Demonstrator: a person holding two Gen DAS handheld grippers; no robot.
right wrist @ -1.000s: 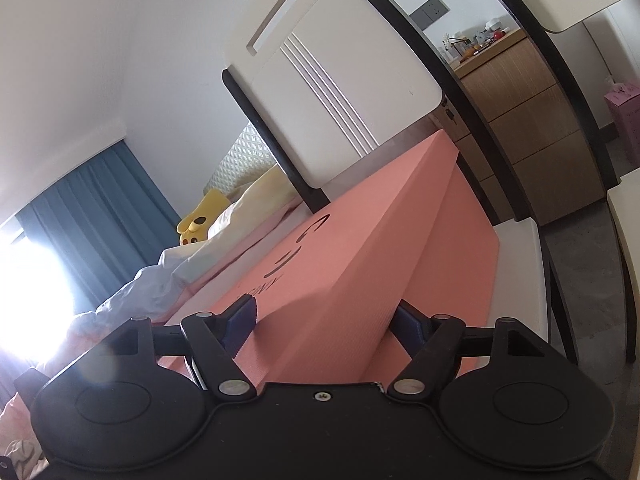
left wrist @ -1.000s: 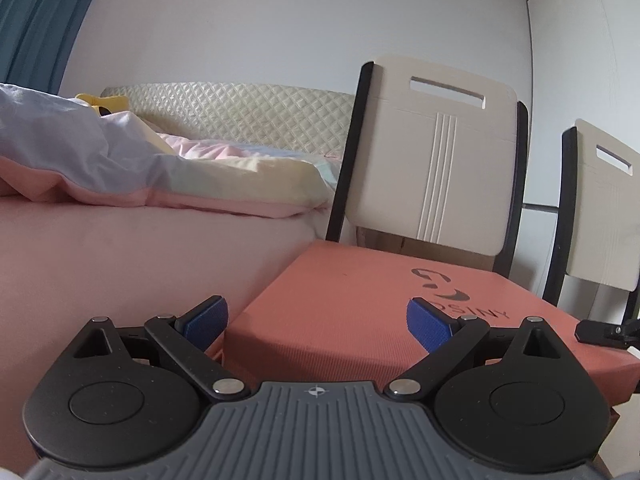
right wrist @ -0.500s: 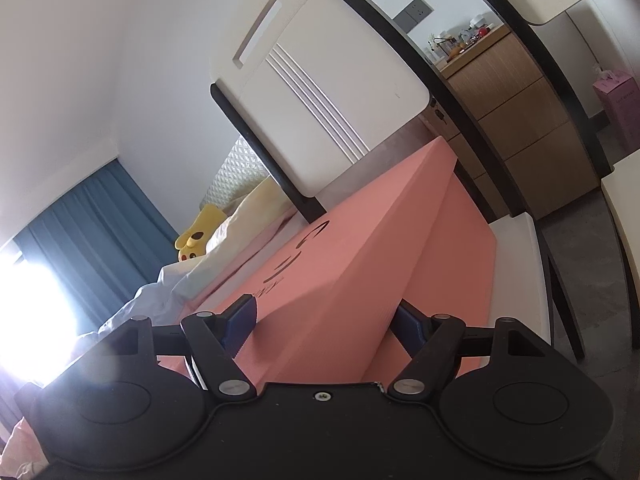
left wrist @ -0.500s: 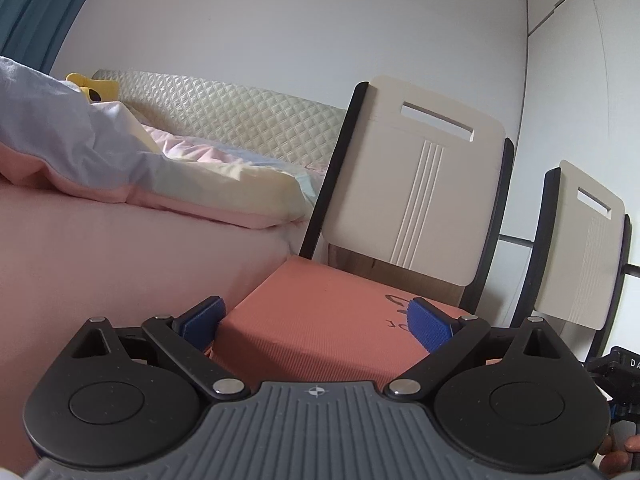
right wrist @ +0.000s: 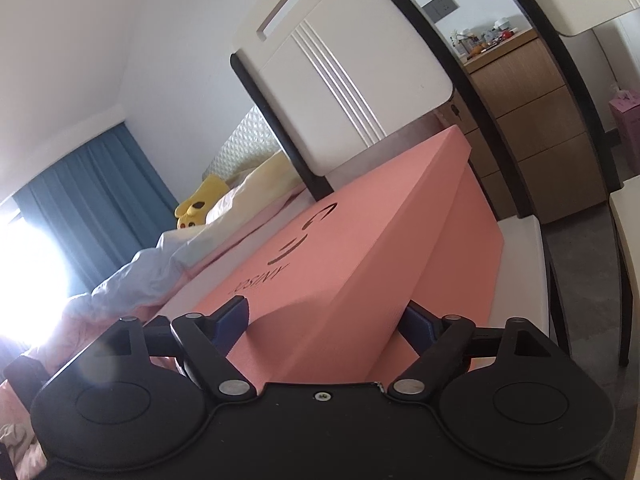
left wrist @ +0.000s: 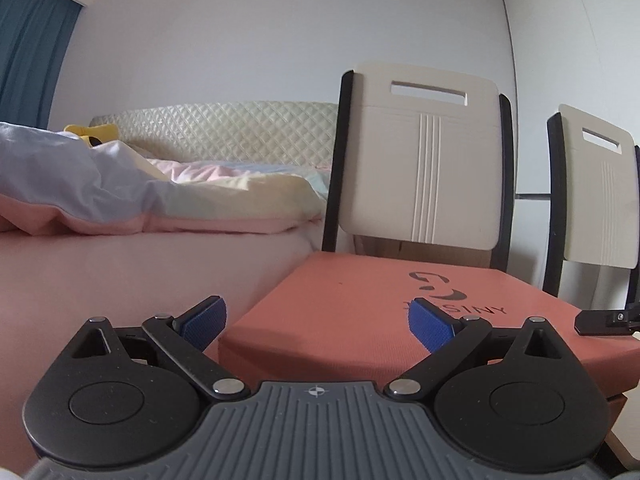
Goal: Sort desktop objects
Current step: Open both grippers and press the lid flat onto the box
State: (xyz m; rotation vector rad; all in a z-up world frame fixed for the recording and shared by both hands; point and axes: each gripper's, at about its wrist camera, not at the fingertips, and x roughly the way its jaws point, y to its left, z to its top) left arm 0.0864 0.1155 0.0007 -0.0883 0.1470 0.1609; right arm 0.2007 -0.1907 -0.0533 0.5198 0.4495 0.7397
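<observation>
Both grippers are bracketing a salmon-pink box (left wrist: 360, 312) sitting on a chair seat (right wrist: 524, 264) beside the bed — the left gripper (left wrist: 316, 322) and right gripper (right wrist: 326, 316) each spread wide at a corner, neither visibly pinching — so a two-handed lift or release seems underway, needing level, matched pressure.

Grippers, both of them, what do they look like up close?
The left gripper has a ribbed grey body with a small crosshair mark, black round-hubbed linkage arms with silver pivot pins, and blue textured pads. The right gripper looks alike but its body is plain black with a central screw.
</observation>
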